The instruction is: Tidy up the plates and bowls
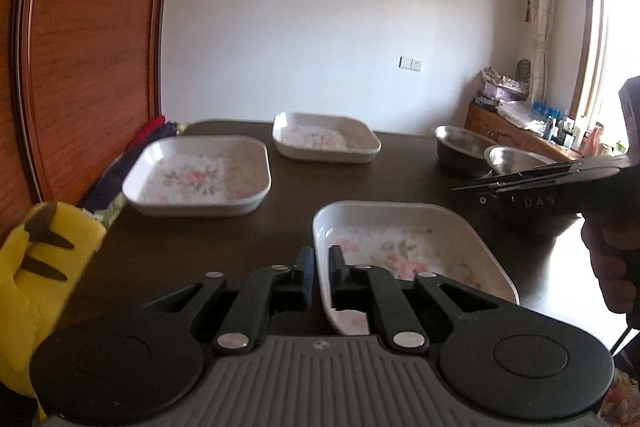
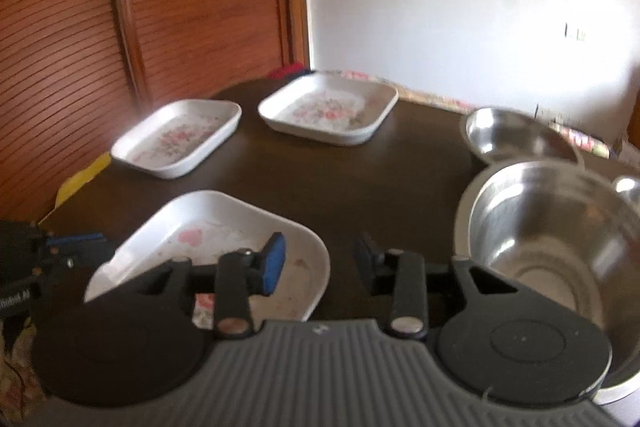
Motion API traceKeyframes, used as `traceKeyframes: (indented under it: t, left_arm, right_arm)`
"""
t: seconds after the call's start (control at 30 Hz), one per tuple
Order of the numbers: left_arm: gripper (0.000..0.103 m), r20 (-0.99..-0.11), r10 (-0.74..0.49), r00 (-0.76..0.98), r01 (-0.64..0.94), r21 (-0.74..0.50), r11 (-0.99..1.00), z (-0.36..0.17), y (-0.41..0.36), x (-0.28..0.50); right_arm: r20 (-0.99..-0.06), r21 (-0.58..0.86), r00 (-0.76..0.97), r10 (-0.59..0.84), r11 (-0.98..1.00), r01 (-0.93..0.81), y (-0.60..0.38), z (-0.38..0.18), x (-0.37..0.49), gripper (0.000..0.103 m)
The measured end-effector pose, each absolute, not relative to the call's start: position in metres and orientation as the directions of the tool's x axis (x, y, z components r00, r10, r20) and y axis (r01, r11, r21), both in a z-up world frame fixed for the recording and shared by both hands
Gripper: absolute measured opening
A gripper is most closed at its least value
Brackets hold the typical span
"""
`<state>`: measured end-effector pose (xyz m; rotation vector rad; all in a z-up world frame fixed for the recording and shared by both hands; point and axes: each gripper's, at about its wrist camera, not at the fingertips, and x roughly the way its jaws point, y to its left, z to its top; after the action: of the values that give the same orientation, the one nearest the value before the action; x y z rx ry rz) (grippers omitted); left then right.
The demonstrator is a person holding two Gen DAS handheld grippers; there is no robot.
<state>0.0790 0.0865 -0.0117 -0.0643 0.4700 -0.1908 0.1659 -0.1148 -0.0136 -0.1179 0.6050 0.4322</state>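
Observation:
Three white square plates with pink flower prints lie on the dark table [image 1: 200, 247]: a near plate [image 1: 404, 247], a left plate [image 1: 196, 175] and a far plate [image 1: 326, 137]. My left gripper [image 1: 321, 267] straddles the near plate's left rim, its jaws slightly apart and not visibly pressing on it. My right gripper [image 2: 320, 261] is open across the same near plate's [image 2: 216, 227] right corner, one blue pad over the plate and the other finger over the table. Steel bowls stand to the right: a large bowl [image 2: 552, 227] and a smaller bowl [image 2: 516, 135] behind it.
A wooden slatted door [image 2: 140, 7] rises at the table's left. A yellow soft toy [image 1: 40, 259] and folded cloths [image 1: 120, 167] lie along that side. A hand [image 1: 612, 259] holds the right gripper [image 1: 464, 193]. A cluttered cabinet [image 1: 520, 131] stands far right.

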Motion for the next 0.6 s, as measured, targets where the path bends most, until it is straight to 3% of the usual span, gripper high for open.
traceKeyframes:
  t: [0.07,0.27,0.37,0.53,0.6]
  left_arm:
    - [0.062,-0.427,-0.197,0.883,0.172,-0.098,0.98,-0.005,0.086,0.077]
    - [0.1,-0.376,-0.202,0.904,0.183,-0.086,0.979,0.008,0.083,0.068]
    - [0.103,-0.346,-0.194,0.918,0.177,-0.082,0.981,0.011,0.083,0.063]
    - [0.103,-0.326,-0.172,0.93,0.162,-0.057,0.985,0.017,0.083,0.062]
    - [0.103,-0.323,-0.165,0.932,0.158,-0.048,0.986,0.018,0.083,0.063]
  right_arm:
    - [-0.55,-0.001,0.752,0.364,0.9,-0.436,-0.112,-0.008,0.16,0.04]
    - [-0.479,-0.006,0.77,0.421,0.876,-0.482,-0.104,0.009,0.137,0.046]
    - [-0.444,-0.019,0.776,0.448,0.861,-0.508,-0.099,0.015,0.125,0.058]
    - [-0.403,-0.035,0.785,0.47,0.849,-0.526,-0.098,0.02,0.11,0.064]
    - [-0.391,-0.032,0.79,0.472,0.851,-0.525,-0.1,0.02,0.106,0.081]
